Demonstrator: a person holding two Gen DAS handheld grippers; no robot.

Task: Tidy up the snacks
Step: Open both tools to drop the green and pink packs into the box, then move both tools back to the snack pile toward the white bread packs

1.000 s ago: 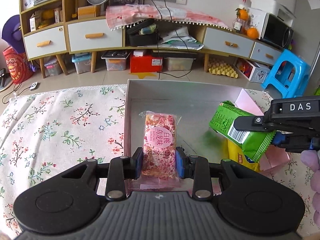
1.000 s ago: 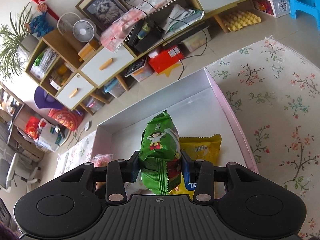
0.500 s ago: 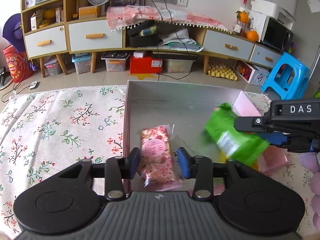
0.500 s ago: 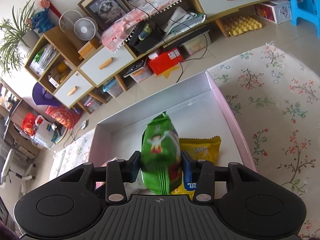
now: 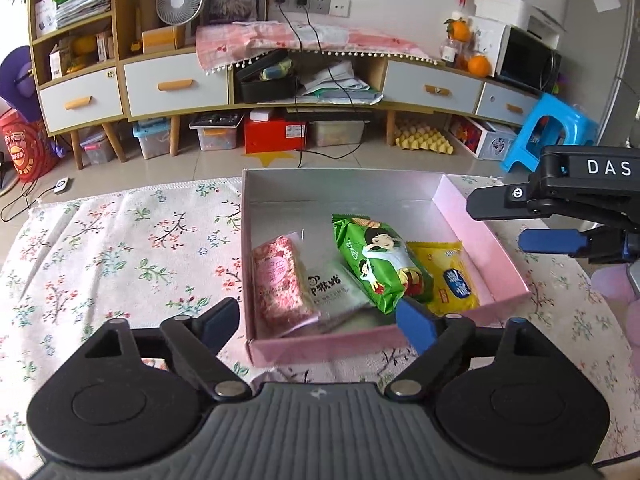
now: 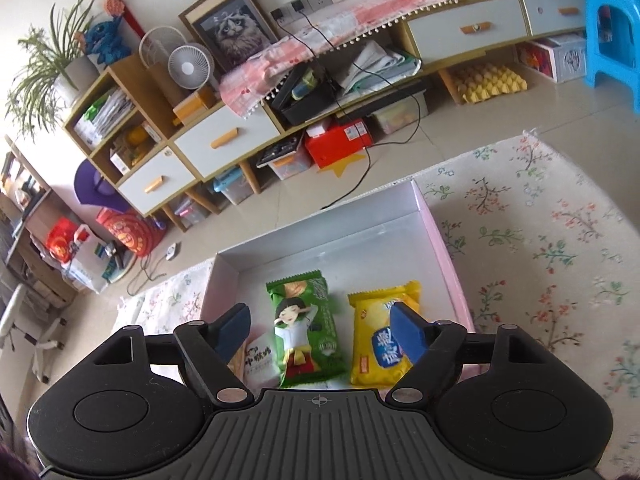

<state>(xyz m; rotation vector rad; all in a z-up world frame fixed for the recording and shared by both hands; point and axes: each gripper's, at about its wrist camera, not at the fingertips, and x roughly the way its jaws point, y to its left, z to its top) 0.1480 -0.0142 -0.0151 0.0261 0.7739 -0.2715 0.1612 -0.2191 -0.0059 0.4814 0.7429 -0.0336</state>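
A floral tablecloth (image 5: 120, 248) covers the work surface, and on it sits a shallow pink box (image 5: 486, 236) with four snack packets lying side by side on its floor. The left gripper (image 5: 318, 322) hangs over the box's near wall, its jaws opening with nothing between them. The right gripper (image 6: 320, 330) hovers above the packets, its jaws likewise opening and gripping nothing. The green biscuit packet (image 5: 380, 264) lies flat in the middle, overlapping the white packet (image 5: 330, 286) beside it and touching the yellow packet (image 5: 450, 276) on its other side. The left wrist view alone shows the pink flowered packet (image 5: 280, 282) whole, against the box's left wall, and the right gripper from the side. In the right wrist view that pink packet is almost entirely hidden behind a blue finger pad (image 6: 232, 332), and the white packet is half covered. The small print on the packets is too fine to read.
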